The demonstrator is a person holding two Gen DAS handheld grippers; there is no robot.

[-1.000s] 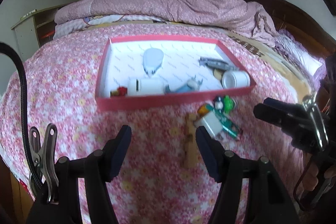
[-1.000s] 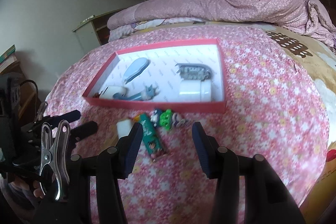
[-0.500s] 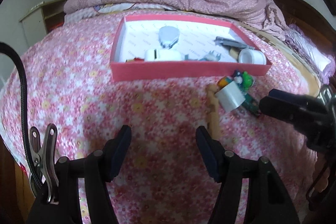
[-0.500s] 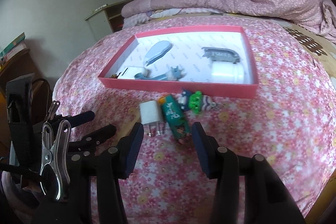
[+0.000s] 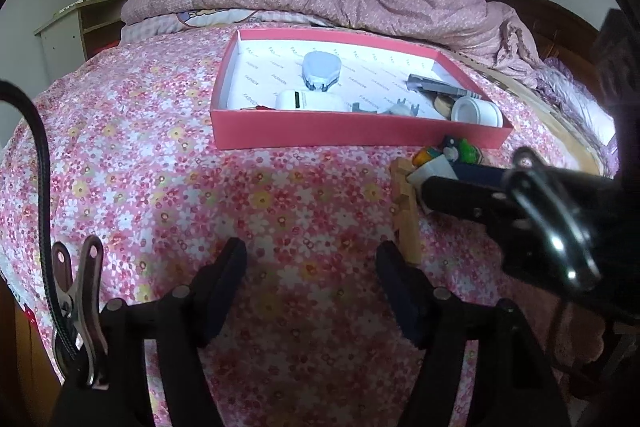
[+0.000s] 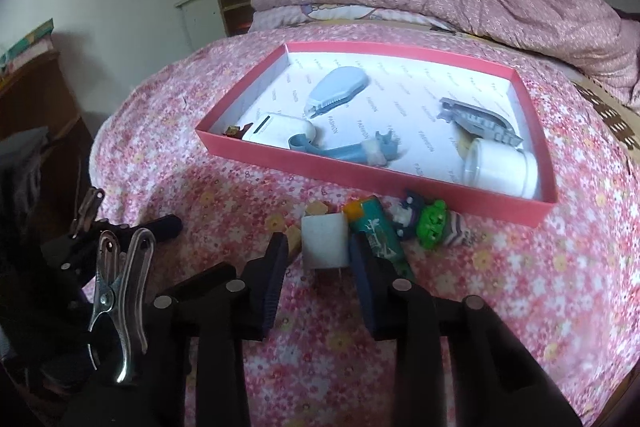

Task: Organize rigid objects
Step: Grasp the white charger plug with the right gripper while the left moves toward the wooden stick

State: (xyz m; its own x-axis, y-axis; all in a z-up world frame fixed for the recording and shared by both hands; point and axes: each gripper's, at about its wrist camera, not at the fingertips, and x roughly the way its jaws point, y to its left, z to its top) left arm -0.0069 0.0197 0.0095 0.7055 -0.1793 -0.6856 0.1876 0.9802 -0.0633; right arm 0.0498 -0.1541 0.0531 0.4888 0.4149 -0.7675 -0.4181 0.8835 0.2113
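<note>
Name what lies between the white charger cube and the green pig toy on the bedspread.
The green tube with an orange cap and a small dark figure lie between white charger cube and green pig toy, clearest in right wrist view.

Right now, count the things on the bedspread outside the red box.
4: wooden piece, white plug inside the right claw, whose jaws have just been closing, green tube beside it, toy cluster by the box. More may be hidden.

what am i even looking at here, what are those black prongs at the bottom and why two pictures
There is no robot: a person holds two hand-held grippers, each with a camera looking along its two fingers, so there are two views. The left gripper is open over the flowered bedspread. The right gripper has just been closing around a white charger plug, though a small gap remains on one side. Behind is a red tray already holding items; a green tube and a toy figure wait outside.
</note>
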